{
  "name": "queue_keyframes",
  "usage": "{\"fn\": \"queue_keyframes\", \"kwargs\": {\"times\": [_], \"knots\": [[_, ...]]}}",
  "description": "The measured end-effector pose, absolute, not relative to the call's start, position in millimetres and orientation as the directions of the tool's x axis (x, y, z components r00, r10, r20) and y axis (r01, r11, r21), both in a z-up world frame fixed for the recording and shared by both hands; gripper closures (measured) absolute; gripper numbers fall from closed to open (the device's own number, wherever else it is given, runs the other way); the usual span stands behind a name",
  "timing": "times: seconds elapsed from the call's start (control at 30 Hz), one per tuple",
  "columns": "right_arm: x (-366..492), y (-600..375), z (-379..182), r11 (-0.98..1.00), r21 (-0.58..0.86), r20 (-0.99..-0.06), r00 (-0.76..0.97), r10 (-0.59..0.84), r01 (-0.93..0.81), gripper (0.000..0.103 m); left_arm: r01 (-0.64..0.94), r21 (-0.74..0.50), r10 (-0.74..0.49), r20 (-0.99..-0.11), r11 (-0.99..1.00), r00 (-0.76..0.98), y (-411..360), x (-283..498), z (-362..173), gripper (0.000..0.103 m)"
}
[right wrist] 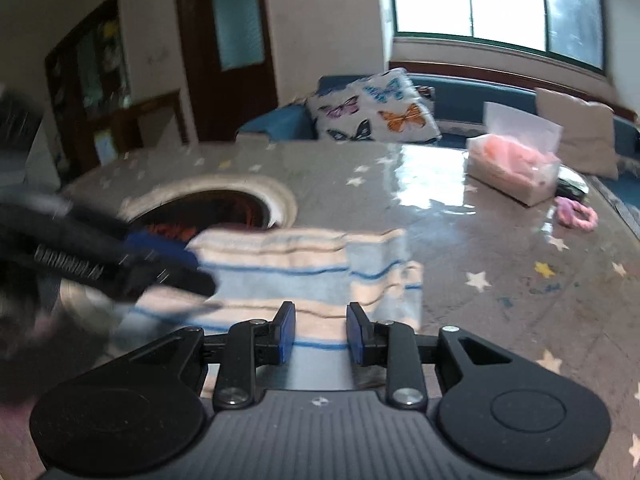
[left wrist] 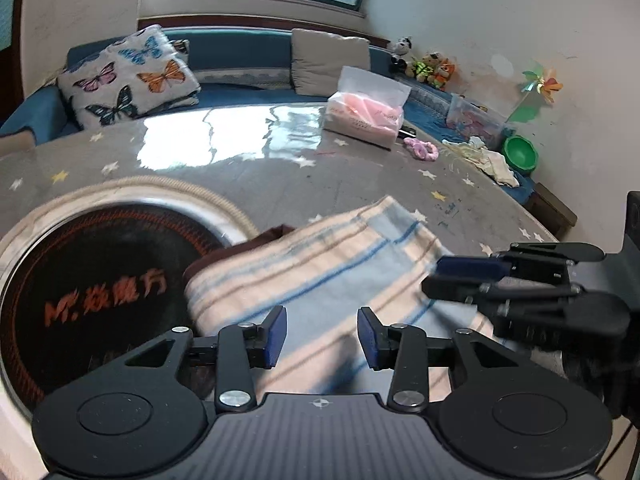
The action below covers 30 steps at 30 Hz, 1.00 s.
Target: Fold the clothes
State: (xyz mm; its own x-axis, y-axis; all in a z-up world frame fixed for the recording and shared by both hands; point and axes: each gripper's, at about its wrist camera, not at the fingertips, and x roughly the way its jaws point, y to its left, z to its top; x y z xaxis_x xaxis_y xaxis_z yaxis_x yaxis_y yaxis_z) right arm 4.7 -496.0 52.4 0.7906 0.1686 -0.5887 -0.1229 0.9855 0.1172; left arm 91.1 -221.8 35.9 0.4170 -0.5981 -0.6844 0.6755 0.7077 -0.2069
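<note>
Clearly soft, light and floppy, the striped garment (left wrist: 320, 276) is lying folded on the starry table (left wrist: 360, 184) beside the round burner (left wrist: 100, 280), while the left gripper (left wrist: 322, 336) and right gripper (right wrist: 320, 332) are hovering over it, jaws apart and empty, so a hem edge or corner is looking like the best hold.

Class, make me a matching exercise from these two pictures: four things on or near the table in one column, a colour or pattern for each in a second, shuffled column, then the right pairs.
Things
1. folded cloth
2. hair tie
3. bowl
4. cushion

Colour or pattern
A. green
B. butterflies
C. cream and pale blue stripes
D. pink

Pairs: 1-C, 2-D, 3-A, 4-B
</note>
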Motion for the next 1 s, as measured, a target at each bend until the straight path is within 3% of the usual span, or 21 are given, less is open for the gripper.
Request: {"fn": "queue_keyframes", "kwargs": {"times": [0.23,1.0], "knots": [[3.2,-519.8,48.1,0.972,0.224,-0.578,0.794,0.188,-0.067,0.078,0.647,-0.206,-0.578,-0.689,0.734,0.436,-208.7,82.0,30.3,0.059],[-74.6,-513.3,43.6,0.978,0.208,-0.598,0.788,0.146,-0.023,0.078,0.591,-0.212,-0.535,-0.718,0.778,0.447,-186.3,50.5,22.8,0.045]]}}
